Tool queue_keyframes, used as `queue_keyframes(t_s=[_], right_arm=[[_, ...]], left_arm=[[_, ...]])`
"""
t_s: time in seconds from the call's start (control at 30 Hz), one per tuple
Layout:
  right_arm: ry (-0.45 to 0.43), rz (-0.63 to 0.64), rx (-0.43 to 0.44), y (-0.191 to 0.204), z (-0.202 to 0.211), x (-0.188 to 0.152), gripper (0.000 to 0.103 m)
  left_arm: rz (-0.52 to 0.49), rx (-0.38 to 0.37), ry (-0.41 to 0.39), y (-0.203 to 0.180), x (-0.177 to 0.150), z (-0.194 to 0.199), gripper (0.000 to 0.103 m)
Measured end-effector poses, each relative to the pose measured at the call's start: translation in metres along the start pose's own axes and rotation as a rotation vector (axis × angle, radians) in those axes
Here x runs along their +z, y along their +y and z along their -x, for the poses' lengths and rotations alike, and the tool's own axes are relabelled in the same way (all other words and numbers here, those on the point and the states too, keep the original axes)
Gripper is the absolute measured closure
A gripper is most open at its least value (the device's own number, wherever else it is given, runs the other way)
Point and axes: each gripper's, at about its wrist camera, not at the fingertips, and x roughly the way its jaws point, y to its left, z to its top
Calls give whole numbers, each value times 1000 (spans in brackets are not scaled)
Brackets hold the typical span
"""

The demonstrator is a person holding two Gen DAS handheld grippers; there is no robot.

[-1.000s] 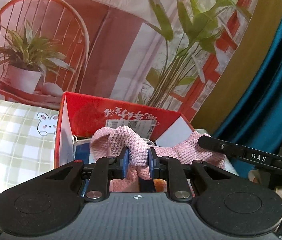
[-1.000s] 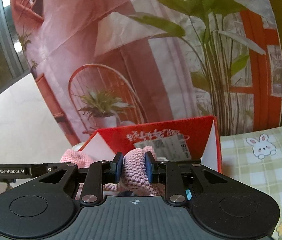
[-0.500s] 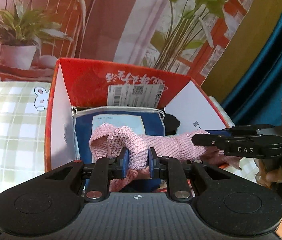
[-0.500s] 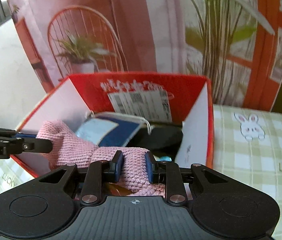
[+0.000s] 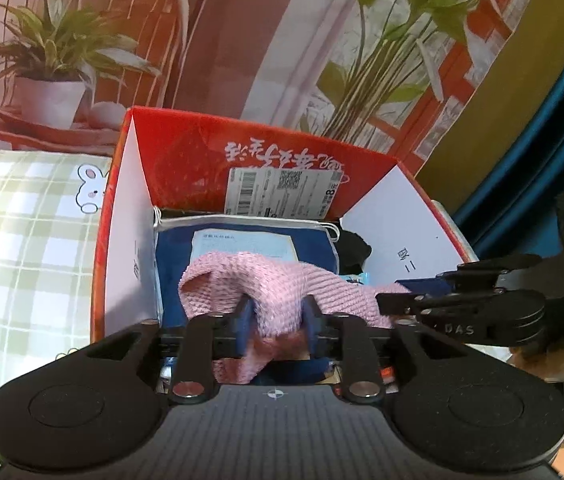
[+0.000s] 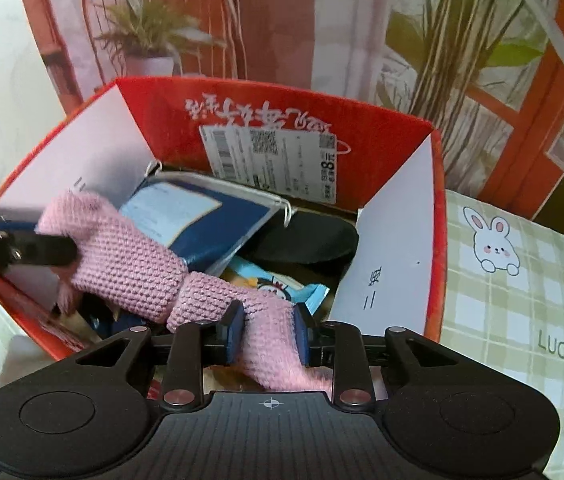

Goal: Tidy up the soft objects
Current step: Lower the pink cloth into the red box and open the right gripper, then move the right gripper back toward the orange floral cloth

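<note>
Here the pink knitted scarf (image 5: 282, 280) hangs stretched between the two tongs, low over the open red box (image 6: 398, 224), with its middle sagging onto the blue pouch (image 6: 209, 224) that lies inside. In the left wrist view the left tongs (image 5: 277, 322) have just been opening; the scarf is between their pads, which look to have slackened off it, though the wool bulges enough that a light touch cannot be ruled out. The right tongs (image 6: 267, 330) are clenched on the other end, the knit pinched narrow between the blue pads. Farther back in the box sit a dark soft thing (image 6: 306, 240) and a light blue packet (image 6: 277, 288), and the box stands on a green checked cloth (image 6: 522, 280) with a rabbit printed on it.

The step in hand seems to be laying the scarf down into the box. To do it well, I would let the left end drop first and draw those tongs straight back, so the loose stitches do not snag on a pad. Then the right end should go lower, inside the near wall, before its grip is eased, so no tail is left draped over the rim. Wool clings and stretches, so slow, clean releases suit it better than a flick
</note>
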Motion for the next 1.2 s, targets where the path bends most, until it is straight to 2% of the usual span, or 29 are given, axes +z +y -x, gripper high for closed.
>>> queue_keyframes(t_s=[0.03,0.1,0.17,0.2,0.23,0.33,0.4,0.47,0.53,0.77,0.97,1.1,1.2], right_arm=[[3,3,-3,1,0,0,77],[-13,10,-13,3,2,-1,73],[-57,19,-19,6,11,-1,57],[-79,26,-21,7,16,-2,50],[-103,33,-31,8,22,-3,36],[-165,59,-54,11,40,-5,32],[-199,64,-69,12,51,-8,26],[-242,60,-88,14,65,-13,10],[-291,49,-100,16,79,-21,1],[-409,3,-48,25,119,-64,0],[-481,7,-6,44,135,-120,0],[-520,-42,19,55,143,-159,0],[-513,-77,19,62,145,-184,0]], left_arm=[[-1,7,-3,0,1,2,44],[3,-8,-28,-1,2,7,37],[-6,-8,-57,-4,3,15,26],[-16,-5,-71,-6,4,19,25],[-24,-2,-85,-8,5,23,23],[-28,2,-119,-13,8,35,18],[-30,9,-137,-17,7,44,16],[-56,21,-150,-23,3,53,13],[-97,45,-159,-32,-3,64,12],[-189,143,-240,-57,-42,113,0],[-225,277,-242,-80,-83,135,0],[-237,305,-249,-85,-117,148,0],[-238,312,-230,-86,-142,154,0]])
